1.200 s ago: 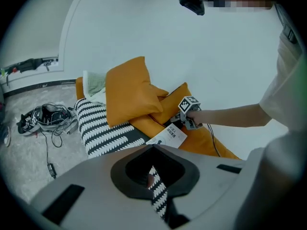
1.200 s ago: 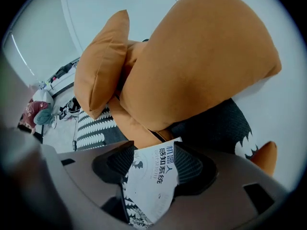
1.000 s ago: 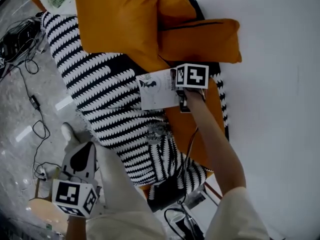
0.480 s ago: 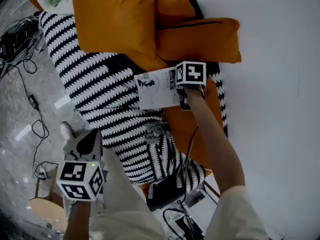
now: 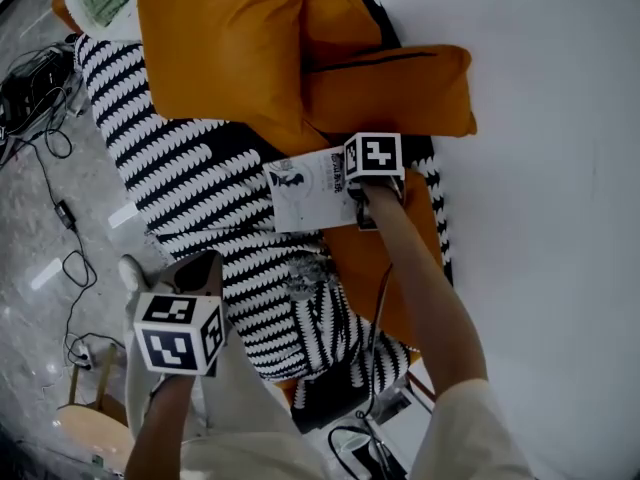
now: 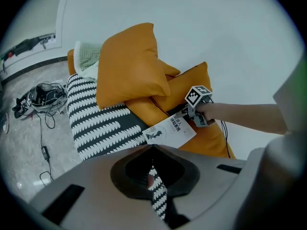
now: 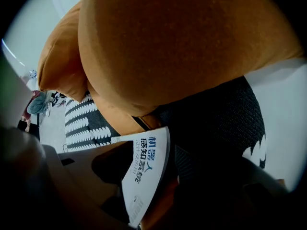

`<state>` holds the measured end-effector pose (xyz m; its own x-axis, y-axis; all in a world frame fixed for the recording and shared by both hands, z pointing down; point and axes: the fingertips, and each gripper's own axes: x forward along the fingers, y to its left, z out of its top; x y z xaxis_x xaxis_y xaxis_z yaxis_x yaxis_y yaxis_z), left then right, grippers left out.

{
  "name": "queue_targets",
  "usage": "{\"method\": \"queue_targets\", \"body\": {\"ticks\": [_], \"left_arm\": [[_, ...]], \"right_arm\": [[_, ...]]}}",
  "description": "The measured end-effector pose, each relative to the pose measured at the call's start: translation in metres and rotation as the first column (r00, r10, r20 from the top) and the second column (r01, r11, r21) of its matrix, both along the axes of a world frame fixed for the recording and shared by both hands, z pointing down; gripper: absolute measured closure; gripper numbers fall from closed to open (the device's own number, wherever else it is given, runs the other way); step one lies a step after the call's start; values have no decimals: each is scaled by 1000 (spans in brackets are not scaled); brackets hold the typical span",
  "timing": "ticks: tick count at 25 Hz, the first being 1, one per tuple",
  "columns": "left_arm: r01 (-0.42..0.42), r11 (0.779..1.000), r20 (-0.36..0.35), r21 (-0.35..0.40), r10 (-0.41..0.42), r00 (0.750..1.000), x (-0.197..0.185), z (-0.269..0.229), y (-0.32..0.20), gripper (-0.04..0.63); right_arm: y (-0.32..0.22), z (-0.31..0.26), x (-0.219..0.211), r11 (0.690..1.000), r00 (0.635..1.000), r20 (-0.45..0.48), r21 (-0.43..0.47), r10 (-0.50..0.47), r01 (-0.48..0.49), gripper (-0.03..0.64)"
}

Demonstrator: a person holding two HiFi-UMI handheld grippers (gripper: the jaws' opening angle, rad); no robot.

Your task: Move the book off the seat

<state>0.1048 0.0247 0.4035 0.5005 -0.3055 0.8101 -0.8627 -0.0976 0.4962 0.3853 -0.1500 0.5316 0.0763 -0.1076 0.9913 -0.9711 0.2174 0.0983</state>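
Operator: Right gripper condition?
Technician: Jaws clamped on one edge of the book. The book sits over the striped throw on the seat, just beside the orange cushions.
Operator: Left gripper?
Technician: Jaws together, nothing between them. Held low, well apart from the book.

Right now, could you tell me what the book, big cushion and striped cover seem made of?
The book looks like paper: thin, smooth printed cover. The big cushion seems matte orange fabric, softly creased. The striped cover looks knitted, possibly; textured black-and-white rows.
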Motion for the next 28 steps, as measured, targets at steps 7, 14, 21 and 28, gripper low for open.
{"method": "queue_targets", "body": {"ticks": [7, 14, 21, 28], "left_arm": [[-13, 1000, -8, -1, 13, 1000, 14, 8, -13, 595], [-29, 1000, -7, 3, 29, 1000, 33, 23, -40, 595], [-59, 998, -24, -25, 58, 998, 57, 43, -48, 595], [-61, 997, -35, -47, 59, 998, 71, 63, -68, 595]], "right_arm": [[7, 3, 3, 999, 999, -23, -31, -27, 26, 368], [10, 26, 10, 995, 999, -28, -85, -46, 43, 368], [17, 43, 13, 991, 999, -19, -126, -38, 36, 368], [14, 52, 18, 986, 999, -25, -164, -46, 42, 368]]}}
